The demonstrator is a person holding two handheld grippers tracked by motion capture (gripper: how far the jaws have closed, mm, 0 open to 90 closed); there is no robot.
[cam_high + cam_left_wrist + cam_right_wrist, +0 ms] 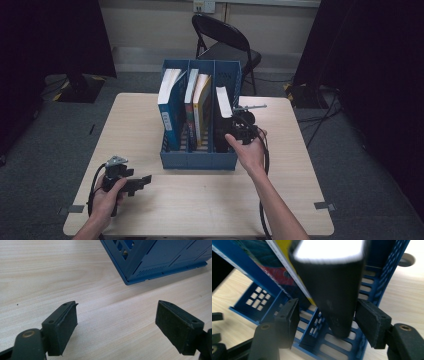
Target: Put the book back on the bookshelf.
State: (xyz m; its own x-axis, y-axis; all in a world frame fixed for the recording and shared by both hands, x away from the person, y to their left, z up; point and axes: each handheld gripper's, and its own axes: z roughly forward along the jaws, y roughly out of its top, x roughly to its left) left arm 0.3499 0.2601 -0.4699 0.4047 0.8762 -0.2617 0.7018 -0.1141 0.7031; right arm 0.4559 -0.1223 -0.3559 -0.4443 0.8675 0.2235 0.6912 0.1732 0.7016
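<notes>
Two spread claws, one black book half-settled in the blue rack.
Right gripper [325, 322] straddles the black book [332, 290] in the file rack's [200, 161] right-hand slot, pads clear of its covers; I'd back straight out, so nothing tips it. Left gripper [116, 326] idles agape over the table [50, 277]. From above, three more books [186, 105] fill the other slots; close-up shows that gap.

Black left gripper [145, 179] with grey three-cornered top plate; right gripper [327, 322] with matte rectangular pads, brass-coloured pivot screws behind, trailing black cable.
</notes>
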